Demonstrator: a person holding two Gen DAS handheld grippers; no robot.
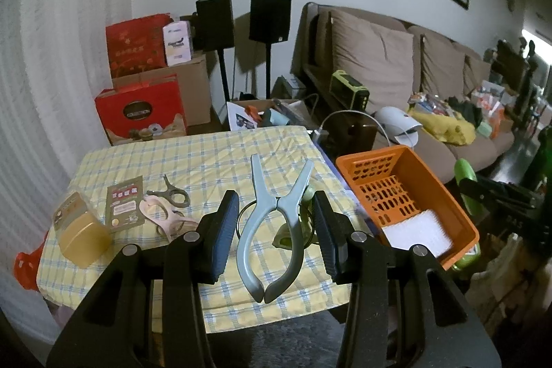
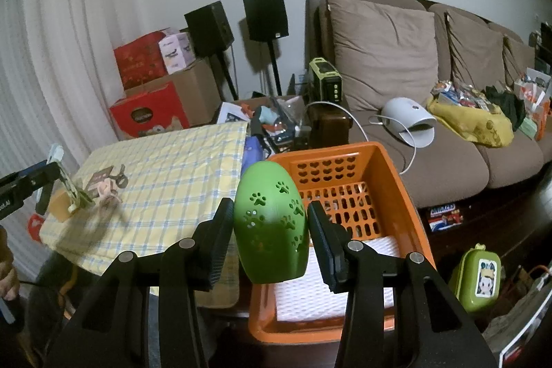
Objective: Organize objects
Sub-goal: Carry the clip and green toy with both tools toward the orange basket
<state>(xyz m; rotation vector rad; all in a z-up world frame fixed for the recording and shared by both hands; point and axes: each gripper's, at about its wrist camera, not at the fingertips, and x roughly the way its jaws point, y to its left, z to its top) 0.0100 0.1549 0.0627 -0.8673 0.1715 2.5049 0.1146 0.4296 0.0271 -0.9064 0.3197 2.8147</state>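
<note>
My left gripper (image 1: 275, 197) is shut on a grey-blue plier-shaped tool (image 1: 272, 230) that has a wire ring and a green part behind it. It holds the tool above the yellow checked tablecloth (image 1: 207, 161). The right wrist view shows this gripper (image 2: 31, 185) at the far left with the tool (image 2: 74, 192) hanging from it. My right gripper (image 2: 269, 206) is shut on a green egg-shaped case (image 2: 272, 223) with paw-print holes. The case is over the left rim of the orange basket (image 2: 396, 181). A white pad (image 2: 327, 295) lies in the basket.
On the cloth's left lie a yellow box (image 1: 81, 238), a brown card packet (image 1: 124, 206), pink goggles (image 1: 165, 219) and a dark clipper (image 1: 176, 195). A cluttered sofa (image 2: 448, 161) stands behind the basket. A green lunch box (image 2: 477, 276) sits low on the right.
</note>
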